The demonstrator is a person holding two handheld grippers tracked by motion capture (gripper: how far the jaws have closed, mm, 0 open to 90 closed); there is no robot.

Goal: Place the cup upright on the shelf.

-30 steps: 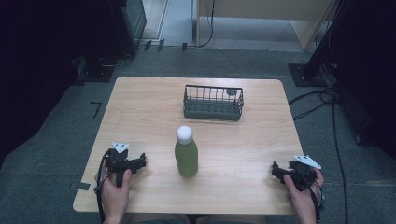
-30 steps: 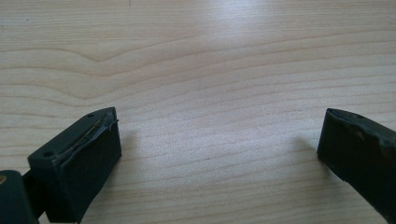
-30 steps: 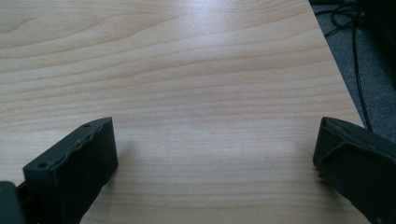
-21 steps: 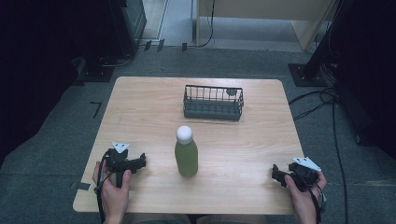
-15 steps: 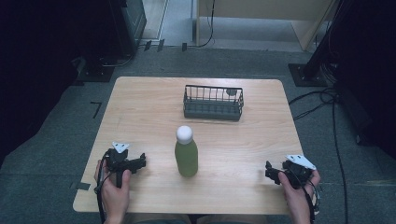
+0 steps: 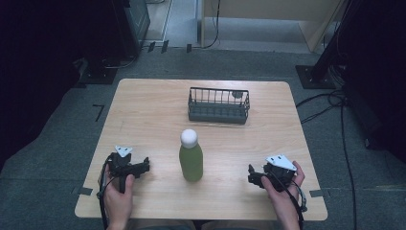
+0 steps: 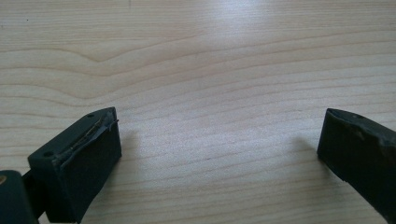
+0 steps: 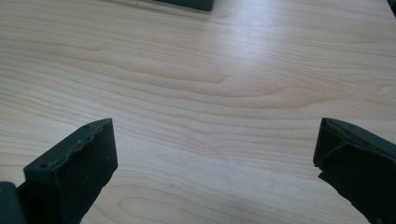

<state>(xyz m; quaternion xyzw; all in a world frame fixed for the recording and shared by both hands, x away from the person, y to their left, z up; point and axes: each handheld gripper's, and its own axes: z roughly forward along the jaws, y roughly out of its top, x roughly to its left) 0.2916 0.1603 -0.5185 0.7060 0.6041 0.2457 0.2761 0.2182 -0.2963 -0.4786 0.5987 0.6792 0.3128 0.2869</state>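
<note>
The green bottle (image 6: 191,161) with its round white cap stands upright near the middle of the wooden table (image 6: 143,115), untouched, so whatever handling is intended looks not yet begun. Behind it, apart, sits a dark wire basket (image 6: 218,105), seemingly empty. The left gripper (image 6: 139,168) and right gripper (image 6: 253,178) rest at the near edge, either side of the bottle, jaws spread wide over bare wood, grasping nothing.

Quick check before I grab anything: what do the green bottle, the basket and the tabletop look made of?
Green bottle: matte, opaque body, probably coated metal or plastic; smooth white cap.
Basket: dark wire, likely coated metal; thin upright bars show.
Table: light wood or wood-look laminate; clear grain, soft sheen.
</note>
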